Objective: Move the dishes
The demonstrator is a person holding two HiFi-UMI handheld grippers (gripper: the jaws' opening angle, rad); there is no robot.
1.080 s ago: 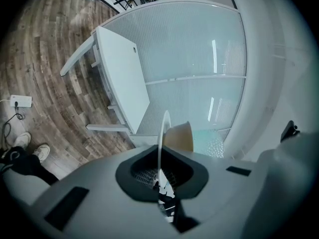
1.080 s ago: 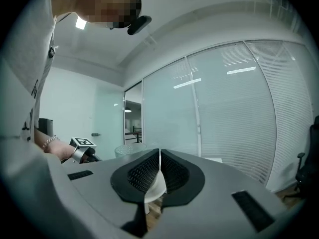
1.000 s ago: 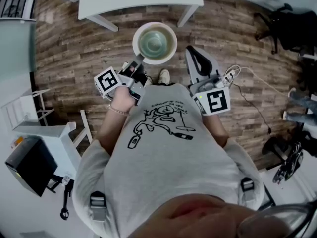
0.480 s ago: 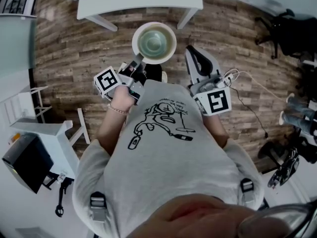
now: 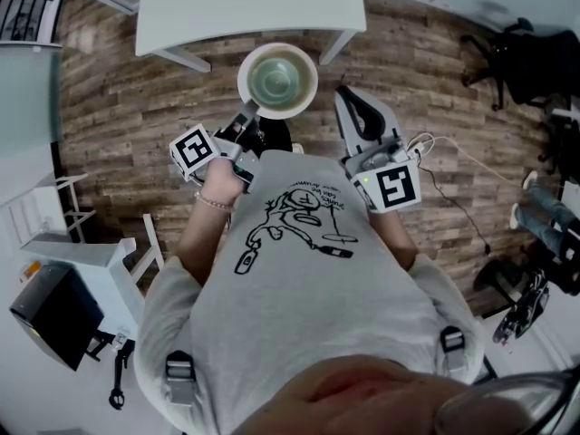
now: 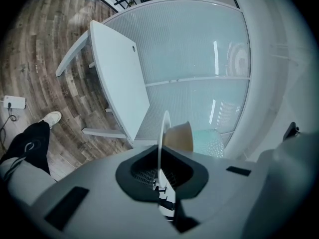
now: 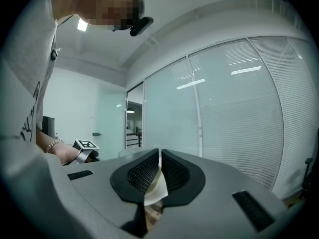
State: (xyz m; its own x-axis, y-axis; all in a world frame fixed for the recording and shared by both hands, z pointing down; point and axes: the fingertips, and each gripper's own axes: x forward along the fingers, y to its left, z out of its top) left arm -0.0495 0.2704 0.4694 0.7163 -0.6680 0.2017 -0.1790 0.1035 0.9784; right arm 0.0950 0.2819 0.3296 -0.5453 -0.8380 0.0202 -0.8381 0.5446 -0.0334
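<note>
While left fingers [image 6: 142,169] pinch its rim, dish [image 5: 310,84] juts forward

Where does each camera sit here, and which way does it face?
Head view: on the person's head, facing steeply down at the wooden floor; shirt, left tool and right tool show.
Left gripper view: on the left tool, looking along jaws shut on the plate toward the white table; a trouser leg and shoe show.
Right gripper view: on the right tool, looking level along shut jaws at a glass wall; shirt and left wrist show.
Shared: head and left gripper views both show plate and white table.
</note>
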